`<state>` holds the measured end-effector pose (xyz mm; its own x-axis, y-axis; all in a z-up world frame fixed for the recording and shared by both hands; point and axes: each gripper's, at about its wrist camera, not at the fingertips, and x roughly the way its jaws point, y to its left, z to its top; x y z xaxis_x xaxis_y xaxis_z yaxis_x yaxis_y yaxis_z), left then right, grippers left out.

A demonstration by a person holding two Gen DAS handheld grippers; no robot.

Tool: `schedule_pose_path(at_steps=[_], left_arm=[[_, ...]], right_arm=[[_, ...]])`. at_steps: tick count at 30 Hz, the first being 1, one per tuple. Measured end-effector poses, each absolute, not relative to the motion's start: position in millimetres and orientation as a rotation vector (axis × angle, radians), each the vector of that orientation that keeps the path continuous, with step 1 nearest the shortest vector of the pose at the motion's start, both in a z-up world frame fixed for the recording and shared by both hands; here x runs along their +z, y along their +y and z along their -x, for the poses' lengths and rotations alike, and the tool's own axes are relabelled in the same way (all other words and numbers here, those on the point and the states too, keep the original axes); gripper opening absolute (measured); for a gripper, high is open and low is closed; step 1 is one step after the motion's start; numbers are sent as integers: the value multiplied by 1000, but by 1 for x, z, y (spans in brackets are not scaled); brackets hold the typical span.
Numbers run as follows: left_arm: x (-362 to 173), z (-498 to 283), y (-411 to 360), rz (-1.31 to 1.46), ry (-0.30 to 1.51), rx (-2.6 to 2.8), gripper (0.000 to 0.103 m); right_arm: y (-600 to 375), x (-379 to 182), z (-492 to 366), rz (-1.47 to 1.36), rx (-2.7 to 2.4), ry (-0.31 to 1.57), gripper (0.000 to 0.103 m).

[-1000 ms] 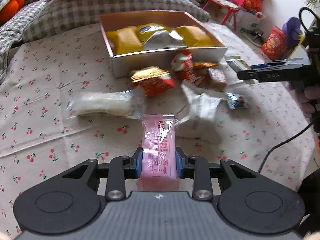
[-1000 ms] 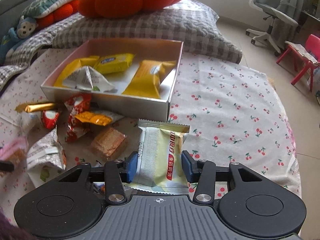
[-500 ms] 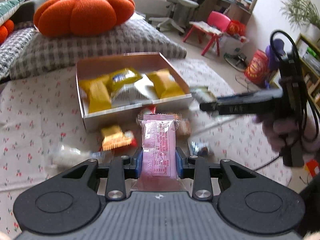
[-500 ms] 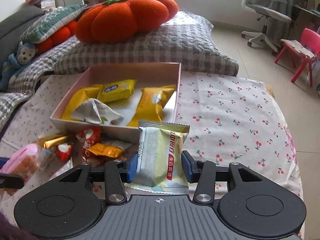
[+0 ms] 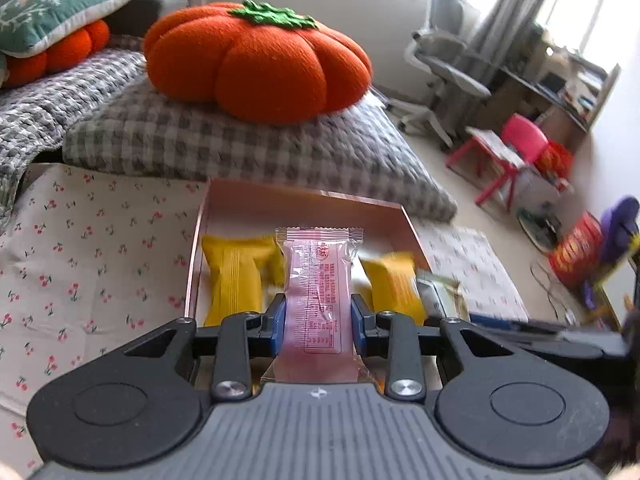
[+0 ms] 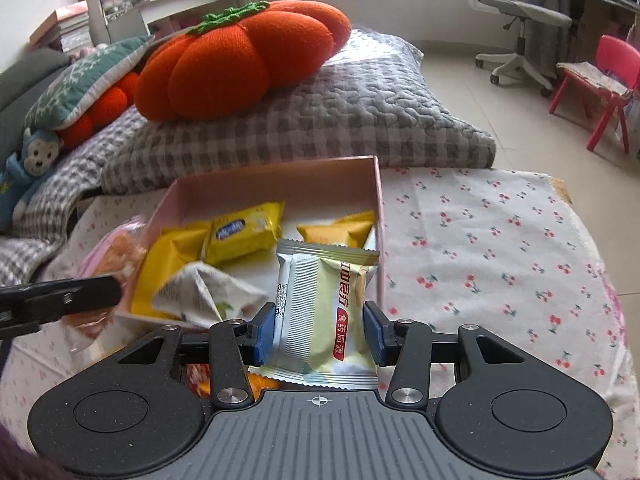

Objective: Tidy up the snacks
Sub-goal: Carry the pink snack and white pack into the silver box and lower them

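Both grippers hold snacks over the box

The left gripper (image 5: 318, 317) pinches a pink packet (image 5: 318, 300); the right gripper (image 6: 319, 334) clamps a pale packet (image 6: 326, 312) above the box (image 6: 280, 174) near edge.

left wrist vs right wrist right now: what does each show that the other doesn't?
Left wrist only: the back of the pink snack packet, clamped in the left gripper.
Right wrist only: the cream-and-silver snack packet clamped in the right gripper, a white crumpled wrapper in the box, and a blue monkey plush.
Both: the pink cardboard box holding yellow packets, the orange pumpkin cushion on grey checked bedding, and the cherry-print cloth.
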<state>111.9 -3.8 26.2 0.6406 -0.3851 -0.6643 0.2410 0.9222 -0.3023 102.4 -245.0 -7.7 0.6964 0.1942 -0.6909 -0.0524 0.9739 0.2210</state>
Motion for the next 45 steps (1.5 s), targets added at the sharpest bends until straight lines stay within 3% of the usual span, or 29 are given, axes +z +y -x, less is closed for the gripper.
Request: schedule_pose_path(at_steps=[19, 40, 45], left_arm=[[-5, -156, -13, 208, 798, -217, 29], [-17, -167, -8, 142, 775, -181, 29], [-10, -162, -3, 171, 763, -208, 34]], right_arm=[[-246, -28, -153, -424, 172, 799, 45], [-236, -39, -156, -408, 262, 777, 45], [-237, -36, -155, -422, 255, 762, 52]])
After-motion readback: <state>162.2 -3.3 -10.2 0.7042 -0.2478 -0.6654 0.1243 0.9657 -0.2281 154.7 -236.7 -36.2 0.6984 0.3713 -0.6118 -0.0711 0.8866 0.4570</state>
